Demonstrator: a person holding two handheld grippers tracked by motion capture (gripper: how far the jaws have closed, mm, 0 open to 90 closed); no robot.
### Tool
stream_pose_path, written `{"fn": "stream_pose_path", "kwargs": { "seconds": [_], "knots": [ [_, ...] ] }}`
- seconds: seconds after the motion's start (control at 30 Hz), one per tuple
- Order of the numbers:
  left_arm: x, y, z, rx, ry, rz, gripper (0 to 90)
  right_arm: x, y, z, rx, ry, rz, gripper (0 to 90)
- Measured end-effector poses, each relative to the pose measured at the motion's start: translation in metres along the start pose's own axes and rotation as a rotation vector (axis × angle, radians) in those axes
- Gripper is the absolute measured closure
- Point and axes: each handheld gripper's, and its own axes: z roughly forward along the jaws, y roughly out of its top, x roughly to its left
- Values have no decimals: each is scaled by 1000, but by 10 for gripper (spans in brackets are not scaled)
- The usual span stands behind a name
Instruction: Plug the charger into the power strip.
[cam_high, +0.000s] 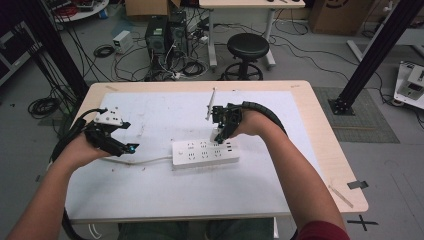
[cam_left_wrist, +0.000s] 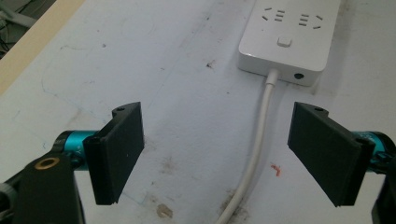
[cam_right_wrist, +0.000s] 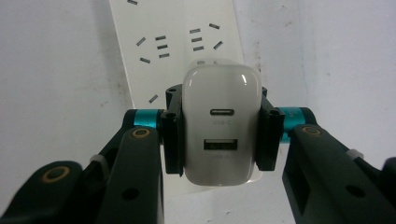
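Observation:
A white power strip (cam_high: 205, 152) lies flat near the middle of the table, its white cable (cam_high: 145, 161) running off to the left. My right gripper (cam_right_wrist: 219, 137) is shut on a white USB charger (cam_right_wrist: 220, 126), whose two ports face the camera; it hovers just over the strip's sockets (cam_right_wrist: 161, 44). From above, the right gripper (cam_high: 220, 135) points down at the strip's right half. My left gripper (cam_left_wrist: 219, 154) stands open, low over the table left of the strip (cam_left_wrist: 292, 37), with the cable (cam_left_wrist: 259, 140) lying between its jaws, untouched. The left gripper (cam_high: 127, 148) sits beside the cable end.
The white sheet (cam_high: 160, 190) covers most of the wooden table (cam_high: 340, 175). A thin upright stick-like part (cam_high: 212, 104) rises beside the right gripper. A black stool (cam_high: 247, 47), computers and tangled cables stand on the floor beyond the far edge.

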Motion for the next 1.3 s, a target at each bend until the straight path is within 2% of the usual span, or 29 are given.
{"fn": "stream_pose_path", "kwargs": {
  "seconds": [0.03, 0.13, 0.23, 0.27, 0.4, 0.5, 0.53, 0.6, 0.7, 0.77, 0.87, 1.07, 1.1, 1.23, 1.3],
  "knots": [
    [0, 0, 0, 3, -1, 3, 186, 0, 4, 3, 24, 3, -18, 634],
    [-1, 0, 0, -1, -2, 1, 186, -1, 7, 6, 48, 3, -33, 634],
    [-1, 0, 0, -1, -2, 1, 186, -1, 7, 8, 55, 2, -35, 634],
    [-1, -1, 1, -2, -4, 4, 186, -1, 7, 11, 66, 1, -55, 634],
    [-2, -1, 2, -1, -4, 2, 186, 0, 8, 11, 74, 0, -55, 634],
    [-2, -1, 3, 1, -9, 8, 186, 1, 10, 13, 81, -9, -98, 635],
    [-2, -1, 3, 1, -9, 8, 186, 1, 10, 13, 81, -9, -98, 635],
    [-3, 0, 5, 0, -7, 6, 187, 4, 13, 14, 107, -28, -134, 635],
    [-4, 0, 6, -2, -9, 5, 186, 5, 14, 15, 112, -33, -140, 635],
    [-4, 1, 6, 4, -9, 9, 186, 7, 15, 16, 115, -44, -165, 636],
    [-4, 1, 7, -1, -9, 8, 186, 8, 16, 16, 122, -45, -160, 636],
    [-6, 3, 10, -6, -15, 7, 186, 11, 18, 17, 129, -65, -190, 636],
    [-7, 3, 10, -3, -12, 11, 186, 13, 21, 25, 179, -75, -193, 637],
    [-6, 3, 10, 3, -17, 14, 186, 12, 20, 25, 173, -68, -185, 637],
    [-6, 2, 11, -1, -10, 9, 186, 7, 18, 25, 151, -44, -178, 638]
  ]
}}
